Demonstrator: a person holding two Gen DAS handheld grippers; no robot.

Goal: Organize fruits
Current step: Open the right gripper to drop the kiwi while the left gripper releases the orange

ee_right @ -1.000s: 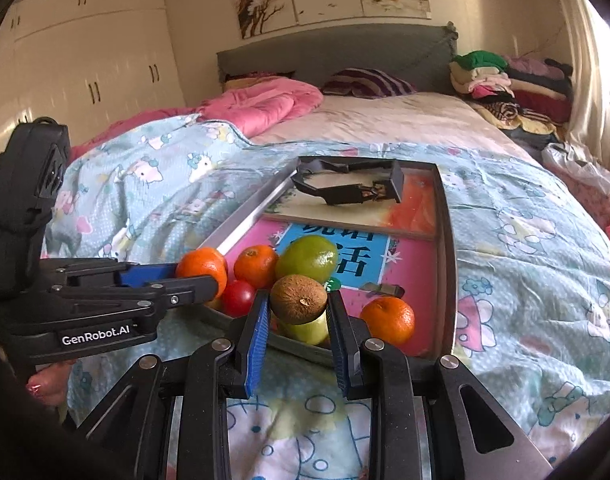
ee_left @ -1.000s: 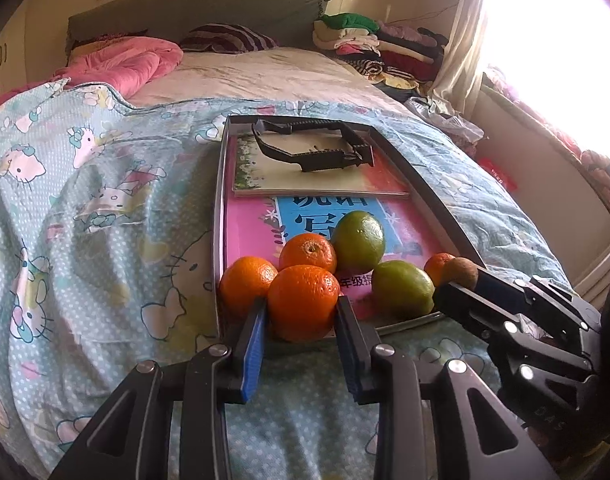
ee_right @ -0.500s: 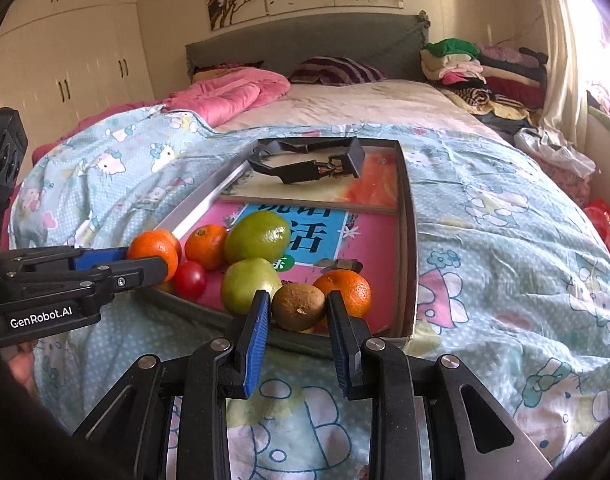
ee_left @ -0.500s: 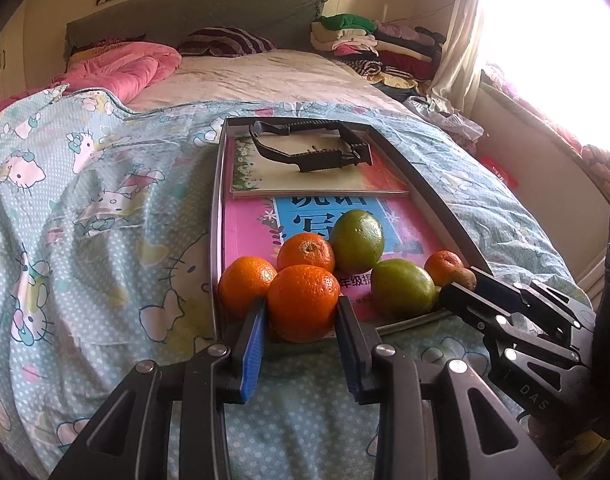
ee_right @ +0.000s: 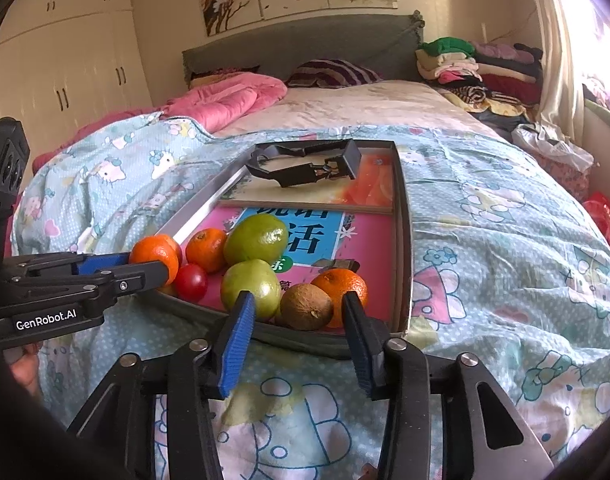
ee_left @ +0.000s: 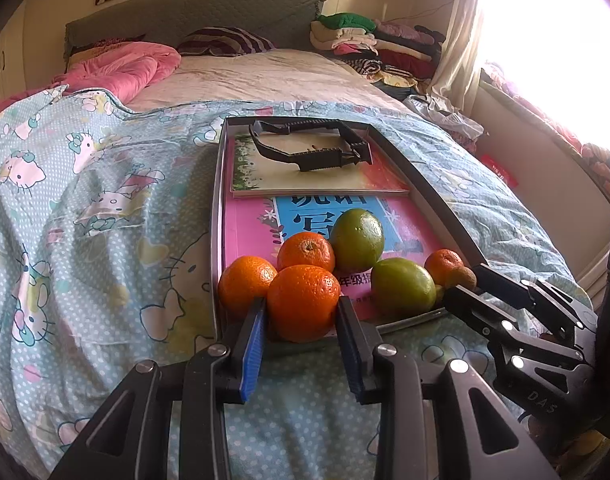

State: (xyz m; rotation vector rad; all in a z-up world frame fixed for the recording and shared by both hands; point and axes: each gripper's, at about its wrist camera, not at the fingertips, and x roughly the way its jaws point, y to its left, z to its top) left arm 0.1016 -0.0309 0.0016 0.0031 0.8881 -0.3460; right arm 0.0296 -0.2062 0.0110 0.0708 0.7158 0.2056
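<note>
A metal tray (ee_left: 216,240) (ee_right: 403,240) lined with books lies on the bed. At its near end my left gripper (ee_left: 301,320) (ee_right: 153,260) is shut on a large orange (ee_left: 303,302) (ee_right: 155,254). A brown kiwi (ee_right: 307,312) (ee_left: 461,278) rests in the tray's near right corner against a mandarin (ee_right: 341,286) (ee_left: 443,266). My right gripper (ee_right: 297,300) (ee_left: 467,282) straddles the kiwi with its jaws opening and both pads off it. Two green fruits (ee_right: 255,238) (ee_right: 251,288), two more oranges (ee_left: 305,250) (ee_left: 247,280) and a red cherry tomato (ee_right: 191,282) crowd beside them.
A black plastic clip frame (ee_left: 309,152) (ee_right: 305,164) lies on a book at the tray's far end. The cartoon-print quilt (ee_left: 105,220) surrounds the tray. A pink duvet (ee_right: 225,100), a striped pillow and stacked clothes (ee_right: 477,68) sit near the headboard.
The right gripper carried the kiwi down into the tray's near corner beside the mandarin, then spread its jaws off it. The left gripper stayed put with the orange.
</note>
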